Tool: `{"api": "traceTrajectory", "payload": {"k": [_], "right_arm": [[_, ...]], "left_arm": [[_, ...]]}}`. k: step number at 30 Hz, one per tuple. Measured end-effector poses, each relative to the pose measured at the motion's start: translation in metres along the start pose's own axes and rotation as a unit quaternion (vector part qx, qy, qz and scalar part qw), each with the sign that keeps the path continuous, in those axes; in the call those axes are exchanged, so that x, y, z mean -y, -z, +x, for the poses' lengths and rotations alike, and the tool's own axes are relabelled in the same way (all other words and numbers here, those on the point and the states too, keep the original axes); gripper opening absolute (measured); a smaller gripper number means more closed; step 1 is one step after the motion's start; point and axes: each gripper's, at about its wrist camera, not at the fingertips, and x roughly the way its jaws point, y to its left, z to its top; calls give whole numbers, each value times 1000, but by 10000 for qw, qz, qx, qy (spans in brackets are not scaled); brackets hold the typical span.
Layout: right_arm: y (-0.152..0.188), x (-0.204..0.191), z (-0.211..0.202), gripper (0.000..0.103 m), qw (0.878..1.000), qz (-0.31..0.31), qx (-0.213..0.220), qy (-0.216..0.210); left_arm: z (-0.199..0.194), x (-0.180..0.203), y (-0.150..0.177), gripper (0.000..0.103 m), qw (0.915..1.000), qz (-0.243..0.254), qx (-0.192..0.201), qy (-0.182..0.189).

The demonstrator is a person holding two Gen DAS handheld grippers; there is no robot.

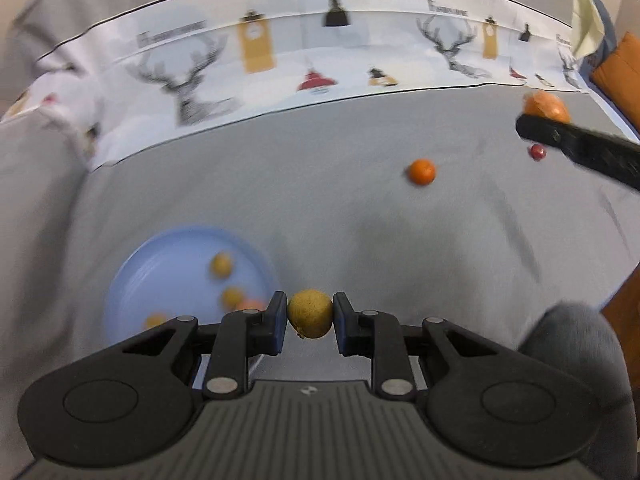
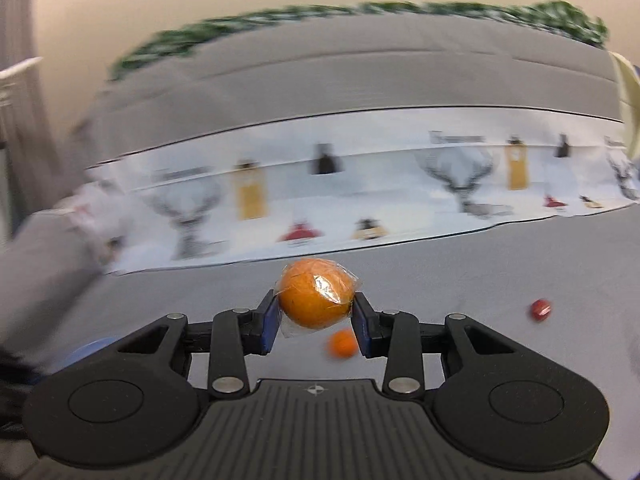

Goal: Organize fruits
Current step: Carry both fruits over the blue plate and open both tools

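My left gripper point(image 1: 310, 314) is shut on a small yellow-brown fruit point(image 1: 310, 312), held above the grey bed cover just right of a blue plate point(image 1: 136, 280). Several small yellow and orange fruits lie on that plate. My right gripper point(image 2: 316, 306) is shut on a plastic-wrapped orange point(image 2: 316, 296), lifted off the cover. In the left wrist view that wrapped orange point(image 1: 546, 105) shows at the far right, above the right gripper's dark finger point(image 1: 580, 148). A small orange fruit point(image 1: 422, 171) and a small red fruit point(image 1: 537, 152) lie loose on the cover.
A white printed sheet band point(image 1: 320, 68) with deer and lamp pictures crosses the bed behind the fruits. An orange cushion point(image 1: 624, 68) sits at the far right. A person's grey-clad knee point(image 1: 576, 344) is at the lower right. Grey cover point(image 1: 360, 220) lies bare between plate and loose fruits.
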Motion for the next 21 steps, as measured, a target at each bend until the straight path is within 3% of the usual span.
{"api": "traceTrajectory", "payload": {"k": [8, 16, 21], "right_arm": [[51, -107, -85, 39, 9889, -676, -505, -1224], [96, -167, -127, 39, 9746, -1277, -970, -1561], [98, -180, -139, 39, 9715, -1491, -931, -1589]], "left_arm": [[-71, -43, 77, 27, 9987, -432, 38, -267], [-119, -61, 132, 27, 9957, -804, 315, -347], [-130, -65, 149, 27, 9943, -972, 372, -249]]}}
